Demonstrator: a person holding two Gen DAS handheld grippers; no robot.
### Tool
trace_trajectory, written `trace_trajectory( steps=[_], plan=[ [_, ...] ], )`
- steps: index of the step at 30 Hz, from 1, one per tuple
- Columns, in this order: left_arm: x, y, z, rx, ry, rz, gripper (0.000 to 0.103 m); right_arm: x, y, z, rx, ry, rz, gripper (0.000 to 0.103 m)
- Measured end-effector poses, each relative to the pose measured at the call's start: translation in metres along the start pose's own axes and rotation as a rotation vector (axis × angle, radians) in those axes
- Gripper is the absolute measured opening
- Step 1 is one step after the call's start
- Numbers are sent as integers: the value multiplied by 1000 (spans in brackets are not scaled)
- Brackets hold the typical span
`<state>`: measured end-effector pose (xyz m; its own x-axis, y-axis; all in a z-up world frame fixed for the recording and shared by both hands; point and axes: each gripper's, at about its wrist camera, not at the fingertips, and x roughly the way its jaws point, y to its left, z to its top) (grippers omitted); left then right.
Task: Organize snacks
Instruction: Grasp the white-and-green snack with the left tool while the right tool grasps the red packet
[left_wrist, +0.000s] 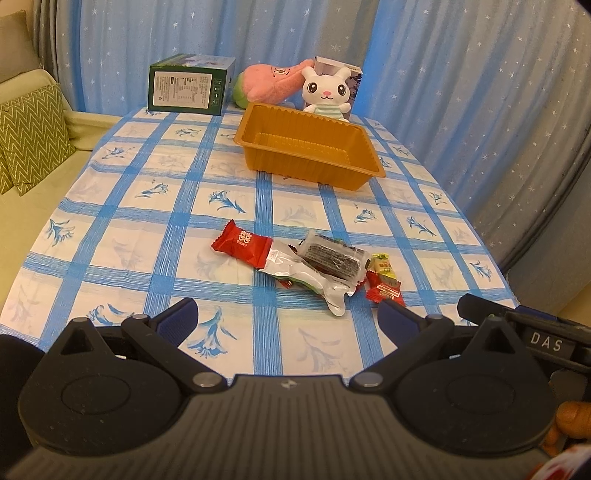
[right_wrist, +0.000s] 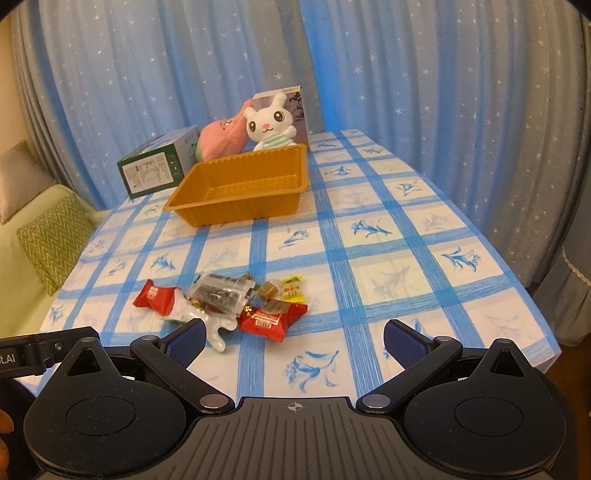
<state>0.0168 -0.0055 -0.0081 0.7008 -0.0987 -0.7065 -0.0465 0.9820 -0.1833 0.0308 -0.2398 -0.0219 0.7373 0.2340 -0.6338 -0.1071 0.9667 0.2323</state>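
Step in hand: we judge this to be the start, with nothing picked and the orange tray (left_wrist: 312, 153) bare inside.
Left gripper (left_wrist: 288, 314): fingers spread wide and holding nothing, hanging above the surface (left_wrist: 122, 221).
Right gripper (right_wrist: 295, 338): fingers likewise wide apart and empty (its body shows at the right edge of the left view).
Snack pile: a loose heap just ahead of both sets of fingers, nearer our left gripper's right finger and our right gripper's left finger.
Red packet (left_wrist: 242, 248): at the heap's left end, ahead of the left fingers and lying flat.
Silver pouch (left_wrist: 314, 278): its tail reaches back toward the gap between the left fingers, and in the right view it lies just beside the left finger.
Dark clear-wrapped bar (left_wrist: 332, 256): resting on top of the pouch.
Red square packet (right_wrist: 273, 319): just ahead of the right fingers, left of centre.
Small yellow sweets (right_wrist: 293, 290): beyond that packet.
Tray position: well beyond the heap, straight ahead, with a green box (left_wrist: 190, 86) and plush toys (left_wrist: 327, 90) behind it.
Next move, as we judge it: lower one set of fingers over an outer packet (the red ones look easiest), close, then carry it forward to the tray.
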Motion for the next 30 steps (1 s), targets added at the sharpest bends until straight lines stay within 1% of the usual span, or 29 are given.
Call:
trace_trajectory(
  steps=[4,5,6,7,8,10,11,12,13,15,16,17,18,22,27,28,29,30],
  plan=[
    [15,10,6,-16,18,-3,103,15,-3,2,14,6,1,102],
    [19,10,6,-17,22,-2,103,20,-3,3,15,7,1,101],
    [26,14,8,-21,34,-2,103,25,-4,3,14,10,2,94],
    [30,18,9,-27,44,-4,103,31,-4,4,14,19,4,91],
    [35,20,10,-32,52,-4,103,37,-4,4,18,28,5,88],
    [47,23,11,-38,70,-6,102,49,-5,6,27,42,8,86],
    [51,24,11,-40,76,-7,102,55,-6,6,30,48,10,83],
    [56,25,11,-41,83,-8,102,62,-7,7,33,57,13,78],
    [62,27,12,-42,91,-9,101,69,-7,8,36,68,19,76],
    [73,29,12,-42,103,-9,98,83,-7,9,41,90,31,65],
    [79,30,13,-44,112,-12,97,90,-7,9,41,100,38,61],
    [83,31,13,-49,117,-14,96,98,-7,10,43,112,44,55],
    [87,32,13,-55,123,-16,95,104,-7,10,45,122,49,52],
    [102,34,13,-64,141,-21,93,127,-7,10,58,157,60,50],
    [114,36,14,-82,159,-37,91,144,-7,8,60,193,64,48],
    [116,36,15,-89,163,-44,91,145,-8,8,57,197,65,45],
    [118,36,15,-96,165,-51,90,146,-8,8,53,201,67,36],
    [120,35,16,-101,169,-59,89,147,-9,7,48,202,65,34]
  ],
)
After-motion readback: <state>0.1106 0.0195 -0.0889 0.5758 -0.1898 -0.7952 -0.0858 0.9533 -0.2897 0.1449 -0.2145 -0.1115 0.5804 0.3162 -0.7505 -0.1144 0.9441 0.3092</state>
